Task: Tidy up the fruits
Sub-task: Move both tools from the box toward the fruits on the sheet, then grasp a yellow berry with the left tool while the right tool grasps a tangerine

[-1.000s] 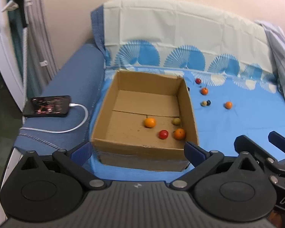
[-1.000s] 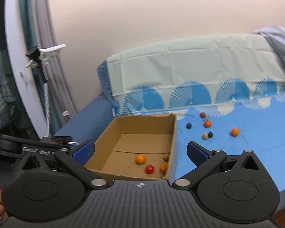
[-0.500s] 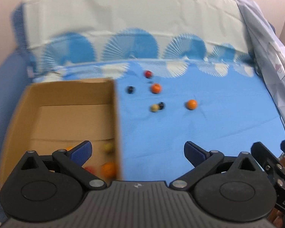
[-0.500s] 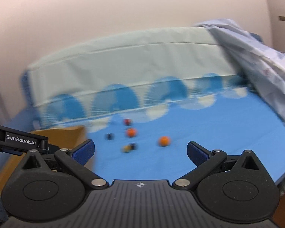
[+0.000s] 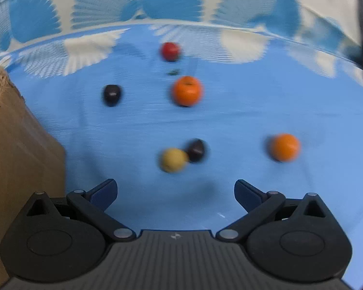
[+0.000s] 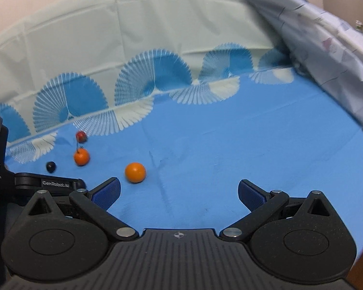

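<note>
Several small fruits lie on the blue sheet. In the left wrist view: a yellow fruit (image 5: 173, 160) touching a dark one (image 5: 195, 150), an orange (image 5: 285, 147) to the right, another orange (image 5: 187, 91), a dark fruit (image 5: 111, 94) and a red one (image 5: 170, 51) farther back. My left gripper (image 5: 175, 192) is open and empty, just short of the yellow fruit. My right gripper (image 6: 179, 193) is open and empty, right of an orange (image 6: 135, 172); beyond lie an orange (image 6: 81, 157), a red fruit (image 6: 81, 136) and a dark fruit (image 6: 50, 166).
The cardboard box wall (image 5: 21, 149) stands at the left of the left wrist view. The left gripper's body (image 6: 36, 183) shows at the left of the right wrist view. A pale crumpled cloth (image 6: 326, 48) rises at the right. A patterned backrest (image 6: 133, 48) runs behind.
Both grippers have swung right, away from the box, and moved closer to the loose fruits on the sheet. Both stayed open and empty.
</note>
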The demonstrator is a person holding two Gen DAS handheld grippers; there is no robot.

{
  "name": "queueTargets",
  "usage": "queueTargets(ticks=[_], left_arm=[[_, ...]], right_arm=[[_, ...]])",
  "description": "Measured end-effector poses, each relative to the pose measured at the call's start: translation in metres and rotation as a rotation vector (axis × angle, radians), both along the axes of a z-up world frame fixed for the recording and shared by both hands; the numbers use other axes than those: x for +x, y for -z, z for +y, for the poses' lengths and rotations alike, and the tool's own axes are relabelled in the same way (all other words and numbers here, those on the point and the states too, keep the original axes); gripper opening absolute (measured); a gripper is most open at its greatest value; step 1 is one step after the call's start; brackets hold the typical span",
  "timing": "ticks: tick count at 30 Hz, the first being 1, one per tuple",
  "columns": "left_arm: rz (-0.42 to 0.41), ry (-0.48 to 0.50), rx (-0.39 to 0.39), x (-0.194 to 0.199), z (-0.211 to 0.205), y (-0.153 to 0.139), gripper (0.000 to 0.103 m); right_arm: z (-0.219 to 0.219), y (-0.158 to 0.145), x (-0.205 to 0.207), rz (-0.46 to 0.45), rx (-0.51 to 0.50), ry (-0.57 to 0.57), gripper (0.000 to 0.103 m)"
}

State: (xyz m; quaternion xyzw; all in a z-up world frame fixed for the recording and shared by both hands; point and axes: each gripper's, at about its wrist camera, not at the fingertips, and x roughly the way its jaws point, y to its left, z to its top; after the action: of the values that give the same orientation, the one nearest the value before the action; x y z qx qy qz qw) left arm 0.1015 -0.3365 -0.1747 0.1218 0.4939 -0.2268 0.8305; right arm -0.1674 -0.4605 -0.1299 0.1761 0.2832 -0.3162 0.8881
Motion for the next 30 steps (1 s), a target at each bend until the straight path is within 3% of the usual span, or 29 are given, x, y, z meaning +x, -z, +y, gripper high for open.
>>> queueTargets(ticks=[2, 6, 11, 13, 16, 20, 26, 30], left_arm=[[-0.022, -0.03, 0.021, 0.012, 0.01, 0.006, 0.102], [0.005, 0.03, 0.011, 0.025, 0.016, 0.01, 0.101], [-0.084, 0.153, 0.073, 0.036, 0.03, 0.008, 0.101], [-0.112, 0.128, 0.112, 0.045, 0.034, 0.011, 0.102], [-0.095, 0.133, 0.092, 0.051, 0.024, 0.012, 0.103], [-0.084, 0.229, 0.072, 0.048, 0.0, 0.011, 0.103], [0.011, 0.318, 0.036, 0.047, -0.012, 0.016, 0.103], [0.026, 0.365, 0.053, 0.035, -0.024, 0.023, 0.103]], right_arm=[[-0.008, 0.015, 0.021, 0.02, -0.004, -0.025, 0.102], [-0.021, 0.039, 0.059, 0.046, 0.006, -0.065, 0.102], [-0.027, 0.062, 0.093, 0.076, -0.004, -0.104, 0.102], [-0.029, 0.071, 0.102, 0.086, -0.008, -0.115, 0.102], [-0.033, 0.083, 0.115, 0.107, -0.006, -0.12, 0.102], [-0.035, 0.093, 0.127, 0.114, -0.018, -0.128, 0.102], [-0.035, 0.098, 0.136, 0.117, -0.067, -0.158, 0.102], [-0.038, 0.099, 0.135, 0.122, -0.084, -0.165, 0.102]])
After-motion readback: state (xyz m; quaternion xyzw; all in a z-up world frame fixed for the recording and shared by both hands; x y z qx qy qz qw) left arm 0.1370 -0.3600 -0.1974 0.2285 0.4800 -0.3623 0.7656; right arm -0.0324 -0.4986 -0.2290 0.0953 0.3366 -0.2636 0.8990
